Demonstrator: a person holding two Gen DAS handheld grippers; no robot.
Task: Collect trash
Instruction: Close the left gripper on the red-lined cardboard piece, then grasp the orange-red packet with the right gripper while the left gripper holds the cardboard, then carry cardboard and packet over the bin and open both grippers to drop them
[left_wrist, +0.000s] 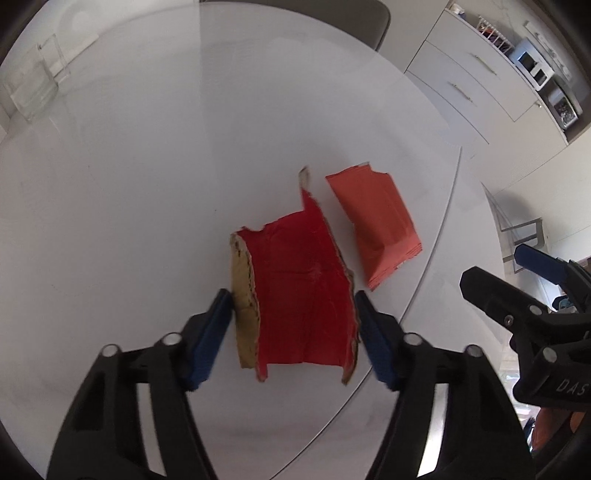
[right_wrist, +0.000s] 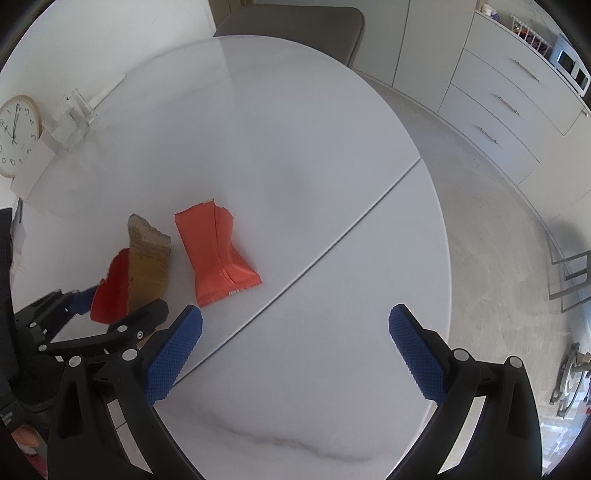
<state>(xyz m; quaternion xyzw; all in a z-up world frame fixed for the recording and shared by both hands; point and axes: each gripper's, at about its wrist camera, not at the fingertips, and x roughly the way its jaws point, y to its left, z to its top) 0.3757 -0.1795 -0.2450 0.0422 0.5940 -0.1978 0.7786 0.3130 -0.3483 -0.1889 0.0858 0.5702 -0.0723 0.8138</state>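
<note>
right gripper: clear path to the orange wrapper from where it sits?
Probably yes. The right gripper is open and empty, the orange wrapper lies flat on the table ahead and to its left, with bare tabletop between. The left gripper at the red cardboard sits close beside that path.

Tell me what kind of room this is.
Probably a home dining area or kitchen: a round white marble-look table with an upholstered grey chair behind it, white drawer cabinets with metal handles, and a small white countertop appliance on top.
</note>
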